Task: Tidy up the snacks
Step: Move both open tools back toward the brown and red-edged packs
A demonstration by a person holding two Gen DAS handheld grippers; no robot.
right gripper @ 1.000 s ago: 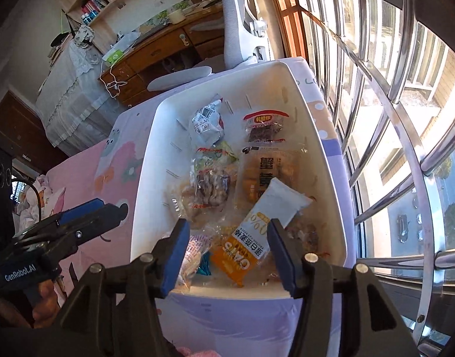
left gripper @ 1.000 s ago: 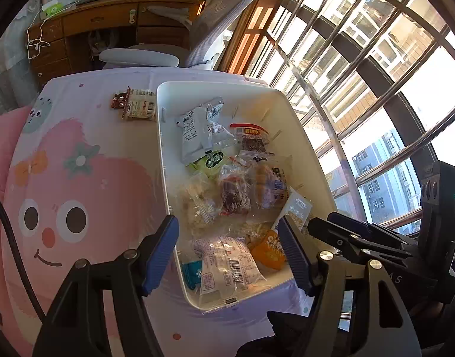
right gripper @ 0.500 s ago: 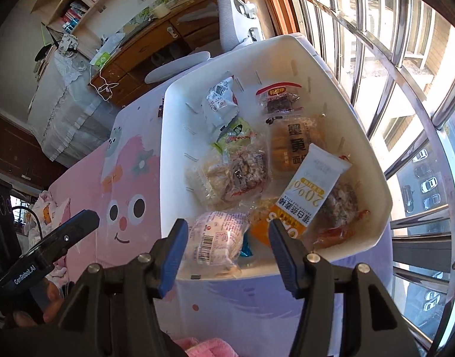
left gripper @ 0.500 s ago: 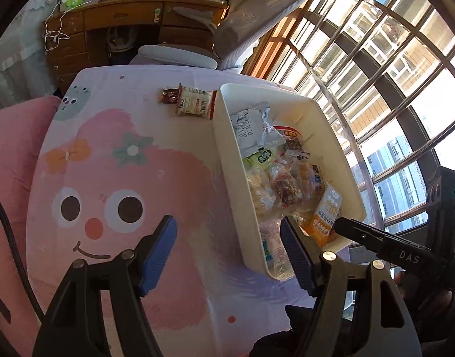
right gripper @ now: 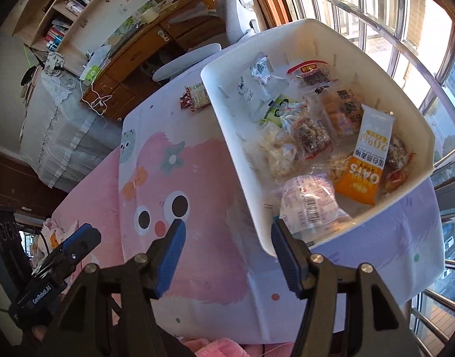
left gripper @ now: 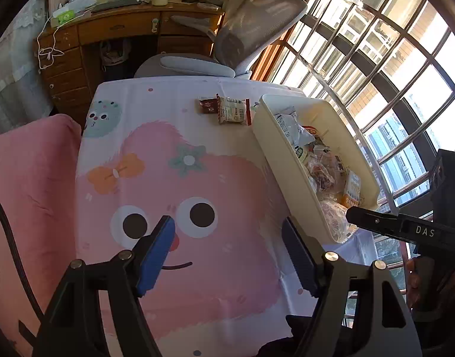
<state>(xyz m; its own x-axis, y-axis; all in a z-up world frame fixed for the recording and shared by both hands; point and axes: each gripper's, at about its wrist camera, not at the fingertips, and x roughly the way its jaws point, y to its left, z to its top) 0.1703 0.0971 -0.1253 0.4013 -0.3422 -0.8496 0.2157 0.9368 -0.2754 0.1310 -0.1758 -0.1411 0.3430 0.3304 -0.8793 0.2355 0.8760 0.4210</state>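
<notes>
A white plastic bin (left gripper: 282,160) (right gripper: 236,148) stands on the right of the pink cartoon tablecloth (left gripper: 174,178) and holds several snack packets, among them an orange oats bar (right gripper: 364,166). Two snack packets lie on the cloth beyond the bin's far left corner: a white and red one (left gripper: 233,114) (right gripper: 199,96) and a small brown one (left gripper: 207,105). My left gripper (left gripper: 227,247) is open and empty above the cloth, left of the bin. My right gripper (right gripper: 227,248) is open and empty at the bin's near left corner.
A grey office chair (left gripper: 227,44) stands behind the table's far edge, with a wooden desk (left gripper: 108,32) beyond it. Window bars (left gripper: 376,59) run along the right side. A pink blanket (left gripper: 28,193) lies at the table's left.
Both grippers have drawn back and swung left, away from over the bin. The bin now sits to the right in both views. Both stay open and empty.
</notes>
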